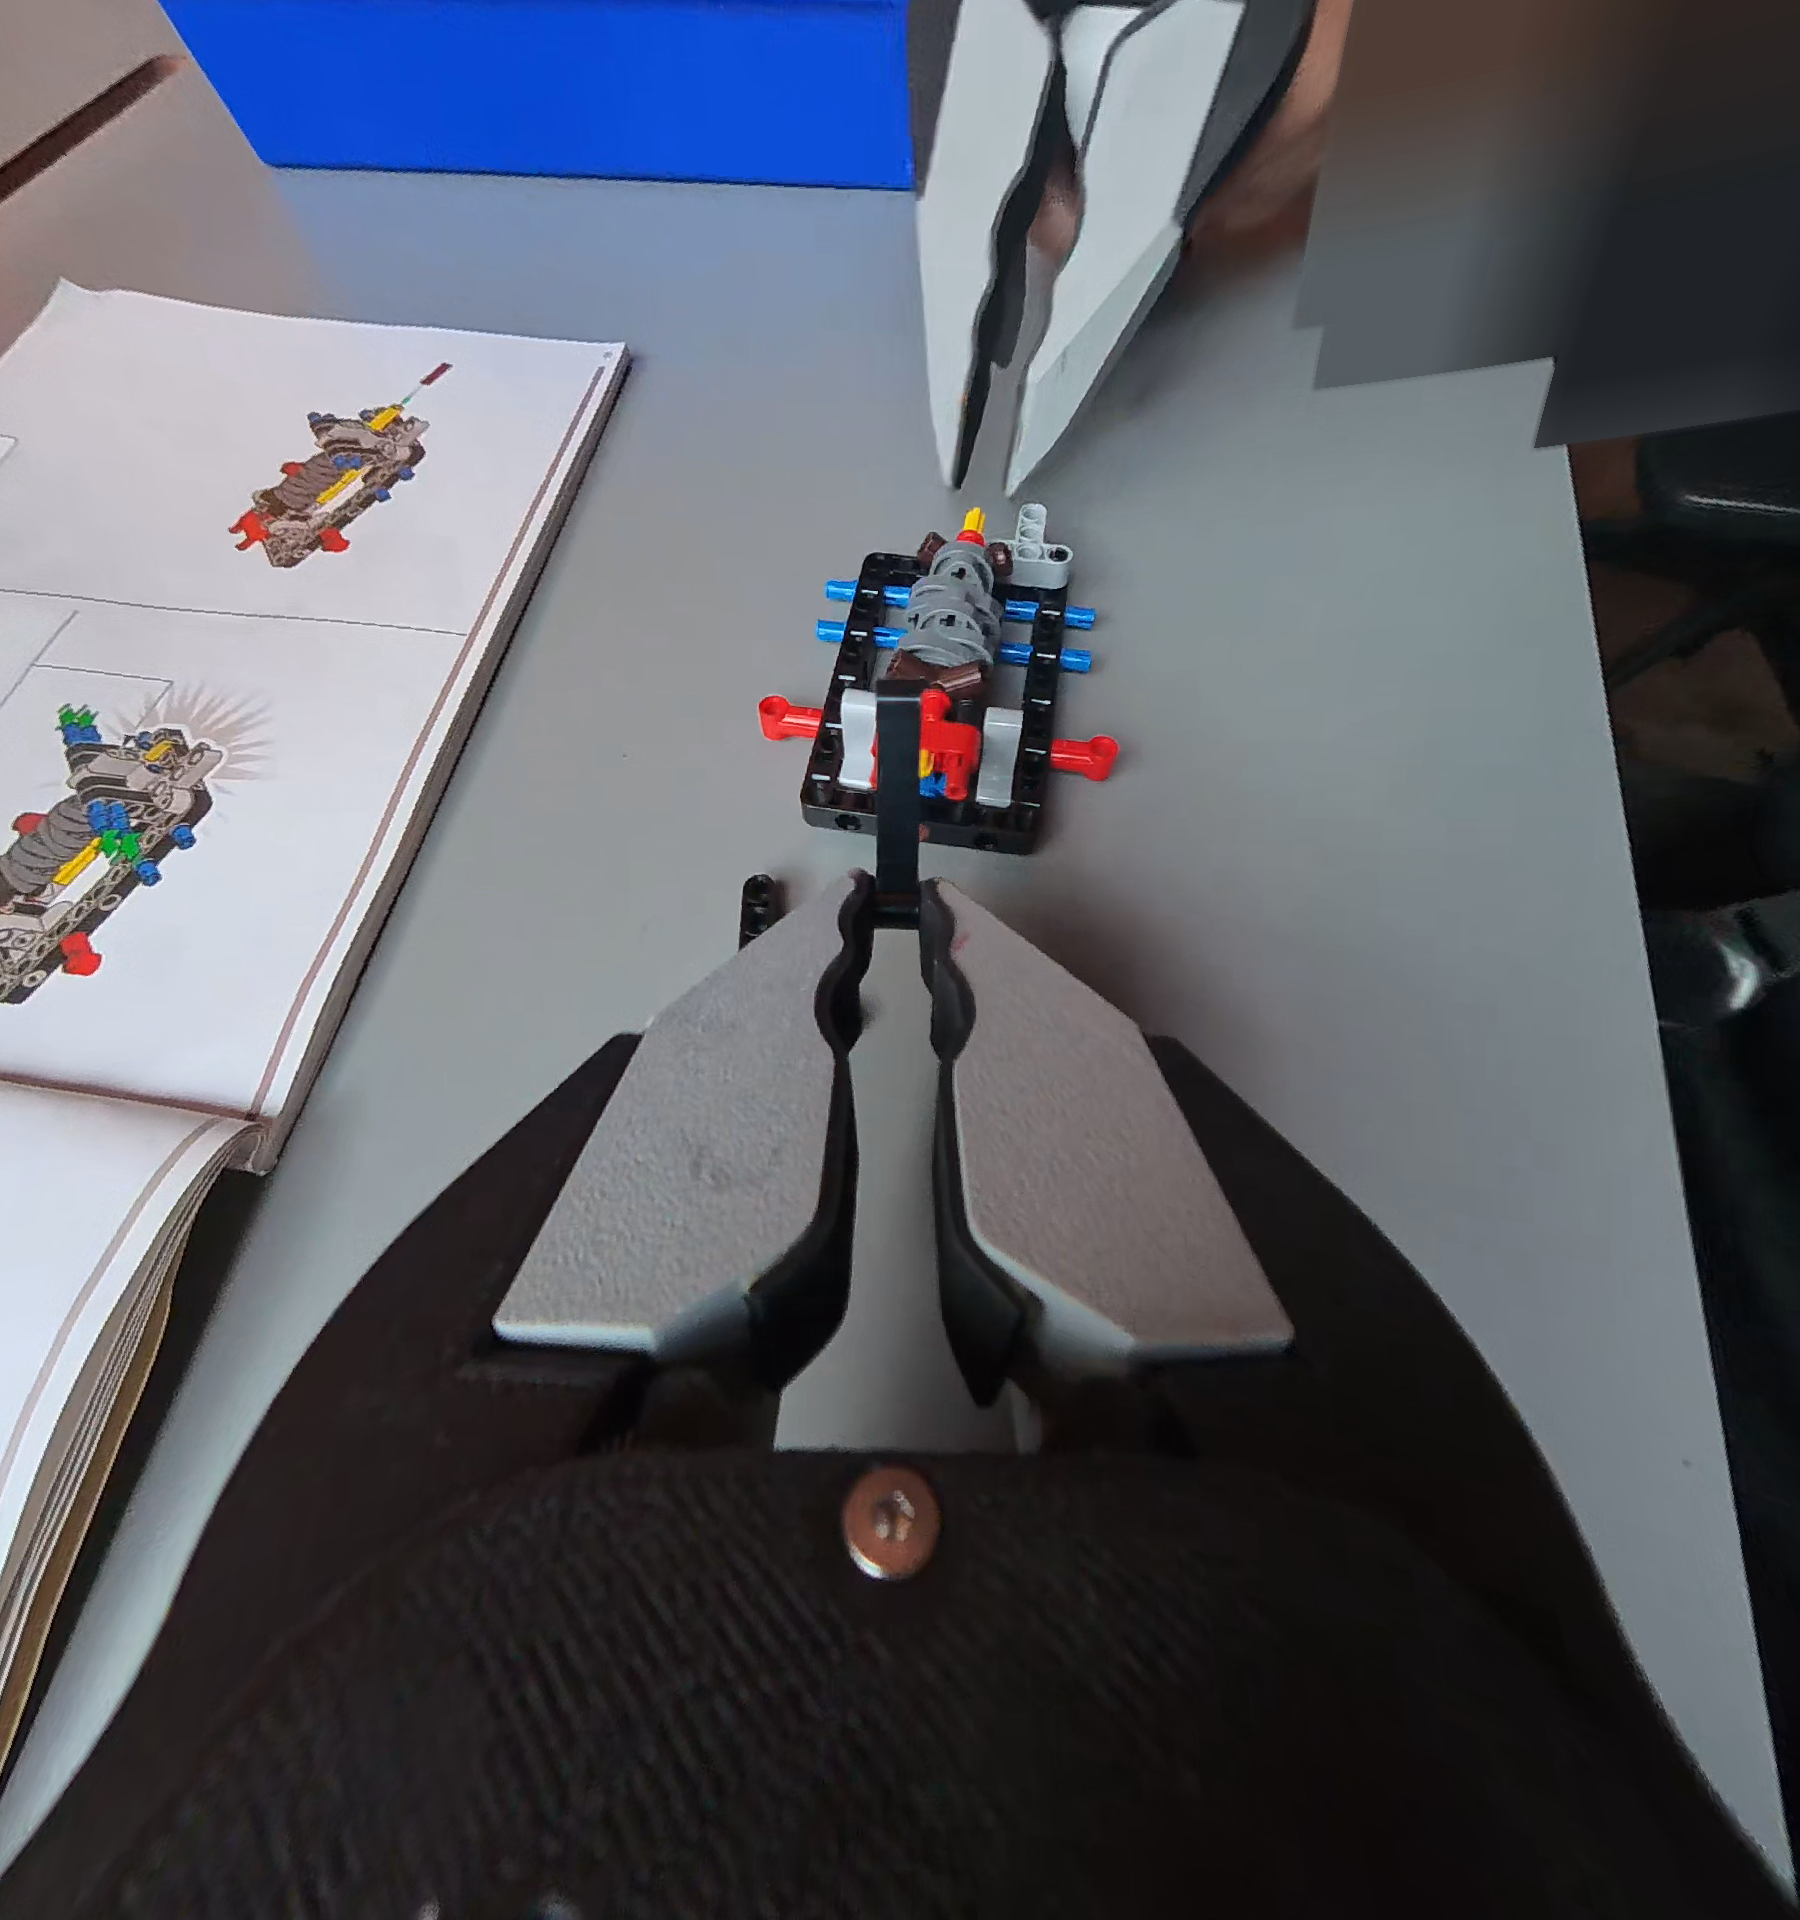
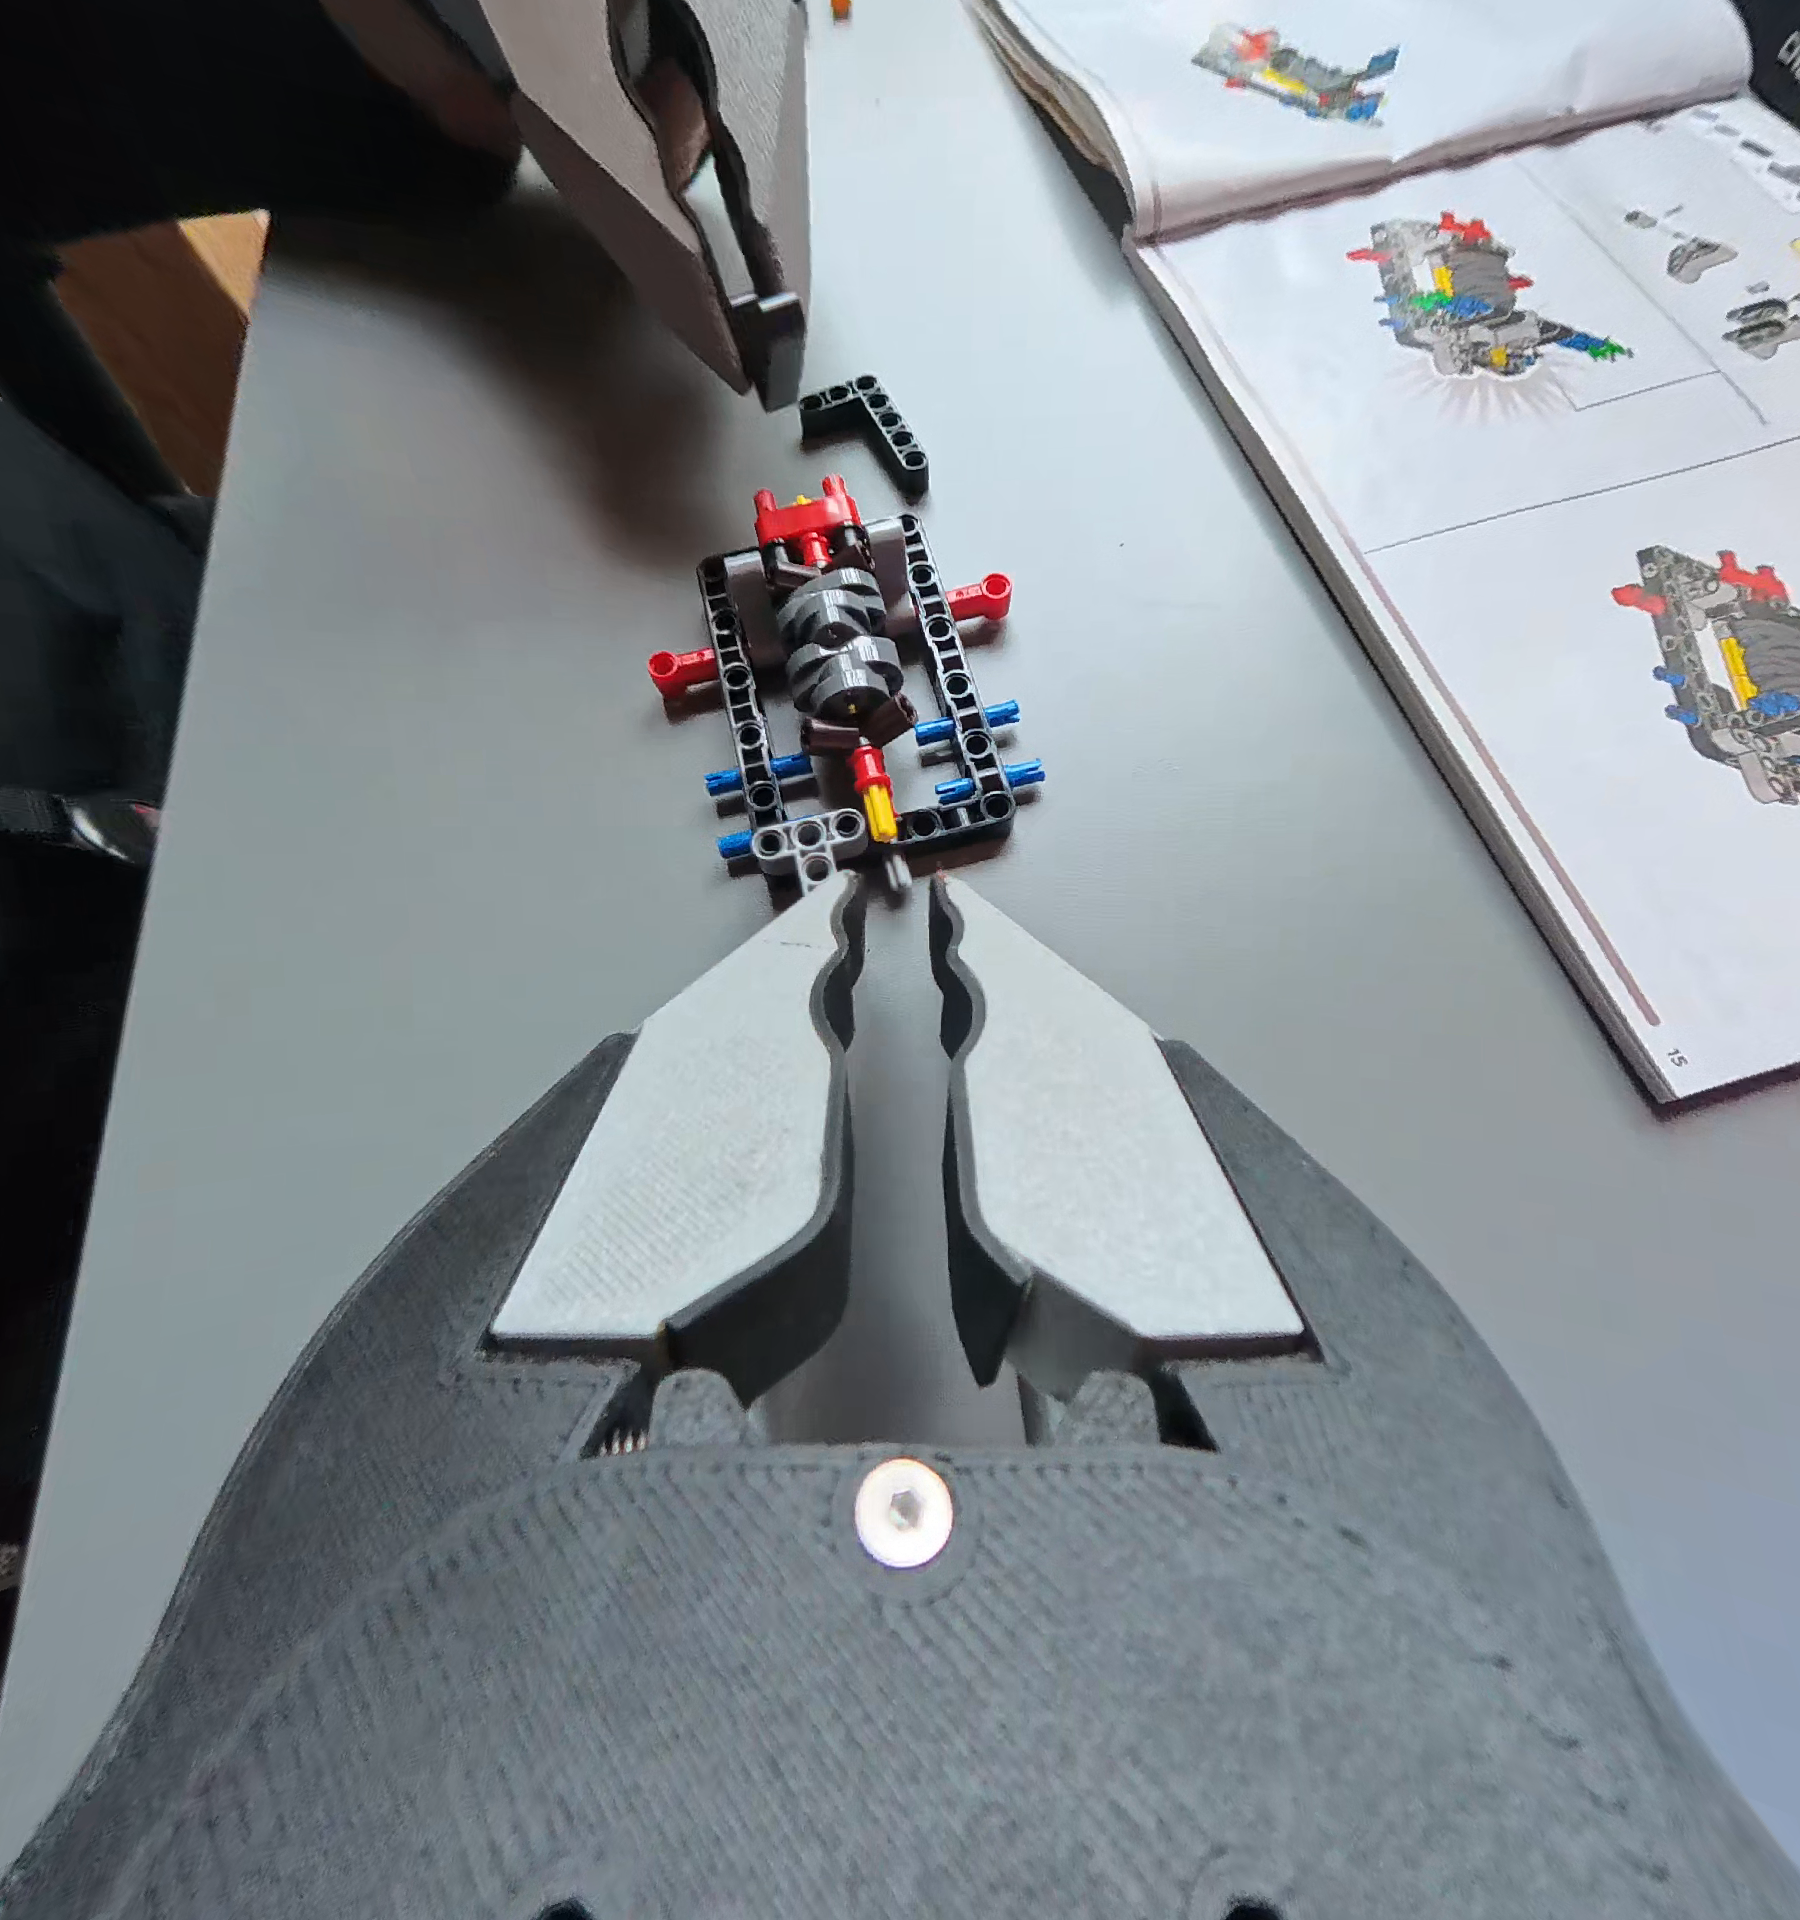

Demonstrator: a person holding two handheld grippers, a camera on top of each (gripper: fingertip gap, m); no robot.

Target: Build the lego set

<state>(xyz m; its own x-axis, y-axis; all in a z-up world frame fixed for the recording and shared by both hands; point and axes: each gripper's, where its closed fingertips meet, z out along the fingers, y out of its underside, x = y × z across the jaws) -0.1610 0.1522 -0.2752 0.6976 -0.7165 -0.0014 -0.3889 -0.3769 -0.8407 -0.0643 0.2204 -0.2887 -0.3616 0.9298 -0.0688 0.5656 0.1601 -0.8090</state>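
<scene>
Chassis frame (image 1: 932,696) of black Lego beams lies mid-worktop (image 1: 1291,1039) between my tongs. My left tongs (image 1: 896,899) clench a black beam (image 1: 896,800); my right tongs (image 2: 894,891) hang released, just beside its near end.

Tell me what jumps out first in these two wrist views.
The colourful lego assembly, a black frame with red and blue pins and a grey crankshaft, sits mid-table between the two grippers. The left gripper is shut on a black beam held over the assembly's near end, while the right gripper hovers open at the opposite end. An open instruction booklet lies beside it.
</scene>
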